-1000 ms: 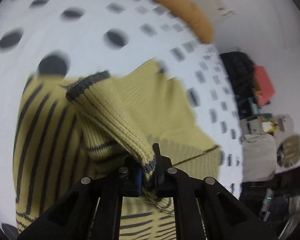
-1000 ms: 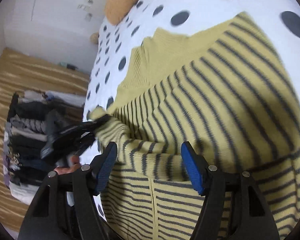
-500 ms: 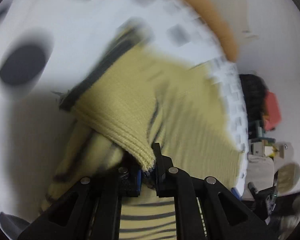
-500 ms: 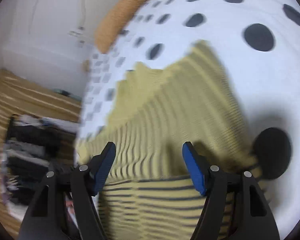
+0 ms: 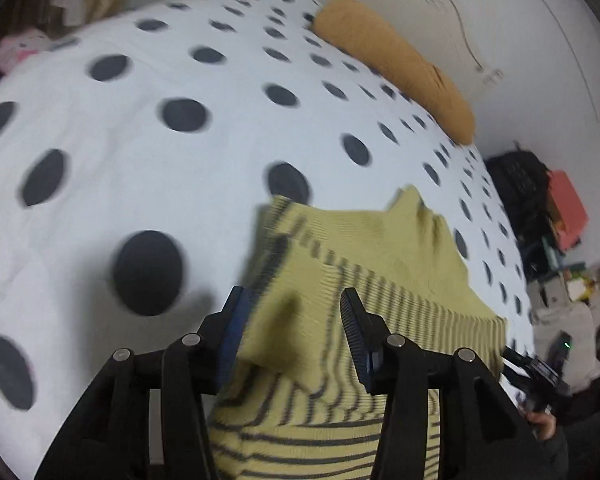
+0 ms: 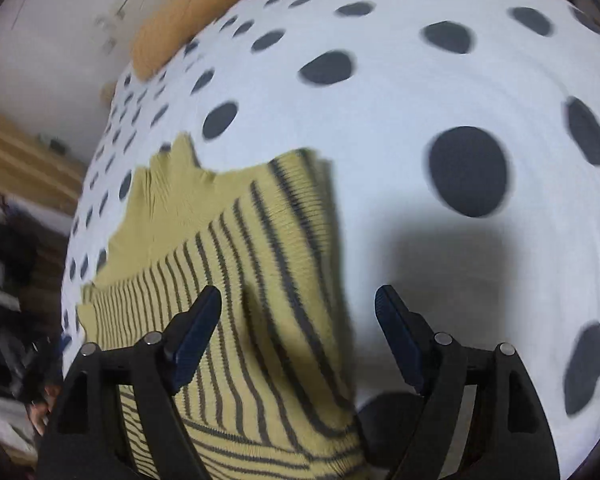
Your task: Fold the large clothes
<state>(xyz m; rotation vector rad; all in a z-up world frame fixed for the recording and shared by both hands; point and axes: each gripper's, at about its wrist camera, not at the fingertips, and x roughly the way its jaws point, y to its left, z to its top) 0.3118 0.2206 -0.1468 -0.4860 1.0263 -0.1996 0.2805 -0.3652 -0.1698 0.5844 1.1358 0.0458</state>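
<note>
Since a second back, our left gripper [image 5: 292, 312] has let go of the ribbed sleeve it had pinched; its jaws are parting now, with the folded sleeve lying loose between the pads, no pad pressing on it as far as we can see. Both views have swung from close over the knit to a wider look across the bed.

Our right gripper [image 6: 300, 316] stands wide and is spreading further; its left finger [image 6: 196, 328] hangs over the stripes, its right finger over bare cover, nothing clamped.

Yellow sweater [image 5: 364, 280] with dark stripes lies flat on the white polka-dot bedcover [image 5: 140, 152], near the edge closest to us, sleeve laid across the body, plain yoke and collar pointing toward the far side.

Orange bolster pillow [image 5: 396, 68] sits along the far edge by the wall. Edges are blurred by motion.
</note>
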